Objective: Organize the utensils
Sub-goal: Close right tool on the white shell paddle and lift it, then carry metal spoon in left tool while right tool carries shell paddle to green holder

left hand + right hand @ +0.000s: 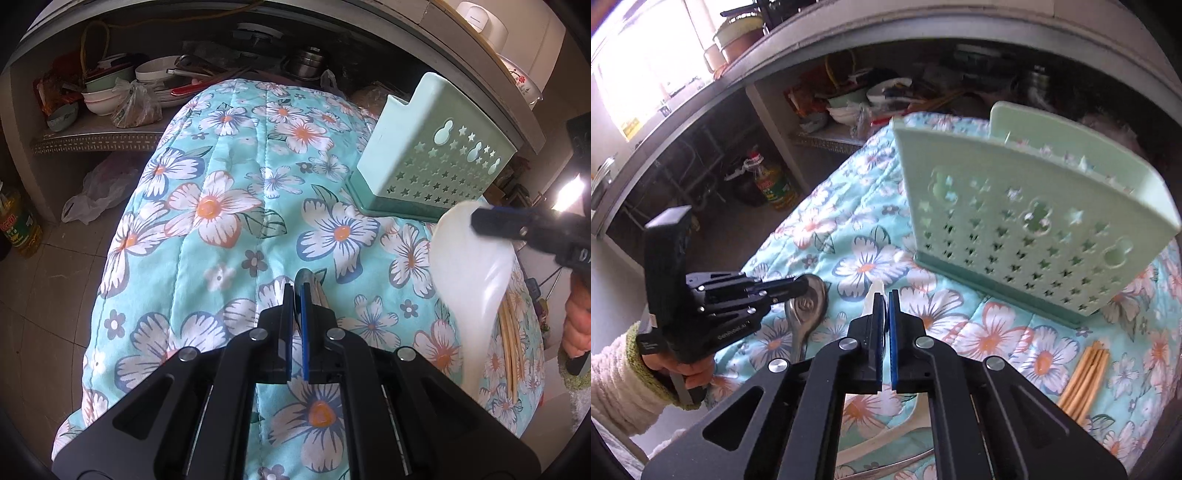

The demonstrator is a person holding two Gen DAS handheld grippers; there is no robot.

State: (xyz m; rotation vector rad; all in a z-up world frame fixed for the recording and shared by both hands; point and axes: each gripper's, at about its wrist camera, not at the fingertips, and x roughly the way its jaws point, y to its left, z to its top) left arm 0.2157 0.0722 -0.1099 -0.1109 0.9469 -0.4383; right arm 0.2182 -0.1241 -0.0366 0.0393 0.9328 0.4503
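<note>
Left wrist view: my left gripper (294,295) is pinching the bowl end of a metal spoon (314,291) between closed jaws, low over a floral quilt (221,206). The green perforated utensil holder (424,162) is standing upright on the quilt, up and to the right. My right gripper (476,221) is reaching in from the right, clamping a white plastic spoon (469,273) that is hanging above a bundle of chopsticks (511,343).

Right wrist view: my right gripper (885,295) is squeezing the white spoon's (873,291) thin edge, jaws shut on it. The holder (1015,221) is standing just beyond. The chopsticks (1086,376) are lying at lower right. My left gripper (803,285) is gripping the metal spoon (807,306) at left.
</note>
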